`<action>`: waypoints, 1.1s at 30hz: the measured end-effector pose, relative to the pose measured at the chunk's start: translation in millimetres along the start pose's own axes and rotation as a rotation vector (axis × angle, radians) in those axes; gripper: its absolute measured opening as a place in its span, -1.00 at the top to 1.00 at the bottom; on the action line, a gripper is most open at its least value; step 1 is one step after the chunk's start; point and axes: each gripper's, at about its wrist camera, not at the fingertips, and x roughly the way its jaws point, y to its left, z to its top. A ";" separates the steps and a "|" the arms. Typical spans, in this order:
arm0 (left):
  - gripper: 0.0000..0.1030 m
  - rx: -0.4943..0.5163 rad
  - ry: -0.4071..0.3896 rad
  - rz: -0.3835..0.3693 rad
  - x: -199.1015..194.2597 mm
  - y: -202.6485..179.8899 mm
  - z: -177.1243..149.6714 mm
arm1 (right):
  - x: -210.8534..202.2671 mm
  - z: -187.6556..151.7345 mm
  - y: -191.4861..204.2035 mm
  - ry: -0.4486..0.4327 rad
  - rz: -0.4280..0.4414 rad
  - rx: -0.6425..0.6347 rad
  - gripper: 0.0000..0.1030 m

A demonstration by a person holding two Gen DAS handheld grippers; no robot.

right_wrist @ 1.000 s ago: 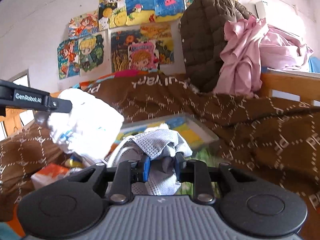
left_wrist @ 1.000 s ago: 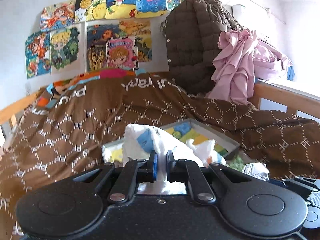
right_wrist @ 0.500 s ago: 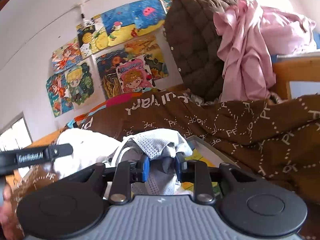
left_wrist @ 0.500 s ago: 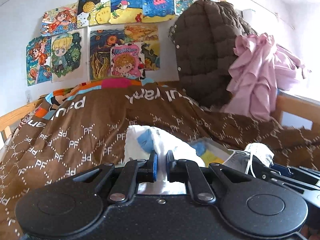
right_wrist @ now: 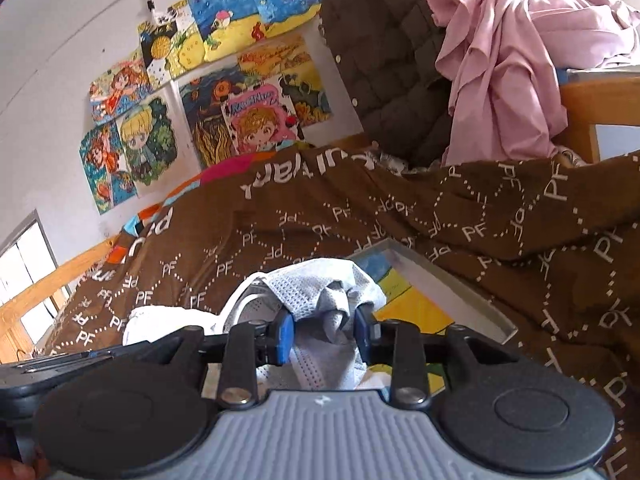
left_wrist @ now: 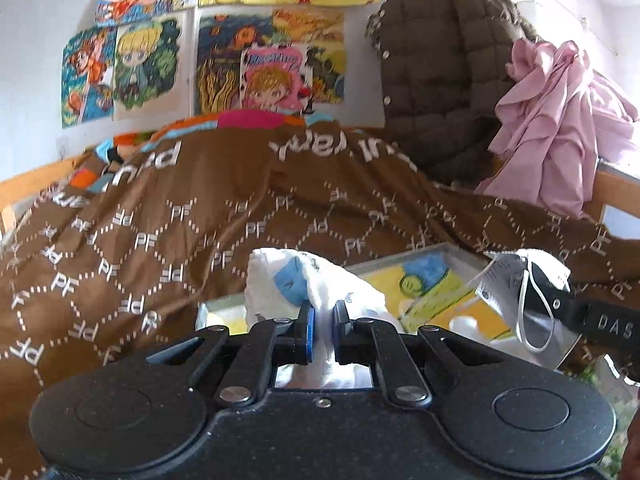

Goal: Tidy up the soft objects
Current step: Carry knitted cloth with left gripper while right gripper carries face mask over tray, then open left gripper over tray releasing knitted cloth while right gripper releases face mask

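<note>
Left wrist view showed the left gripper [left_wrist: 322, 326] nearest, its jaws clamped together on a pinch of the white cloth [left_wrist: 304, 284], a limp, light bundle with a blue patch that bulged above the pads and hung below them. A thin fold like that would likely slip if tugged, so a deeper bite into the bunched middle looked the safer hold. In the right wrist view the right gripper [right_wrist: 322, 334] had the grey mesh garment [right_wrist: 320, 292] between its jaws, which were opening; the fabric draped over both pads and sagged between them, so whether it was still pinched could not be told. It appeared soft, airy and prone to snagging by its white strap. Just beyond both bundles lay the shallow tray [right_wrist: 452, 292] with a raised grey rim, the one hard edge to clear. Past it the brown quilt [left_wrist: 168, 216] spread in rumpled folds, offering wide, yielding room on the bed. Farther back hung a quilted brown coat [left_wrist: 444, 68] and pink clothing [left_wrist: 560, 120].
</note>
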 end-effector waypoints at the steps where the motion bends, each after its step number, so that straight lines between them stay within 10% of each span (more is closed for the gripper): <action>1: 0.82 -0.001 0.011 0.001 2.1 0.9 -2.8 | 1.7 -1.0 1.8 0.013 -0.001 -0.004 0.19; 22: 0.53 -0.086 0.065 0.004 6.1 11.9 -17.5 | 0.6 -4.6 6.8 0.107 -0.008 0.002 -0.67; 33: -0.25 -0.083 0.014 0.023 -23.9 7.7 -16.2 | -39.4 14.6 5.5 0.035 -0.017 0.010 -0.85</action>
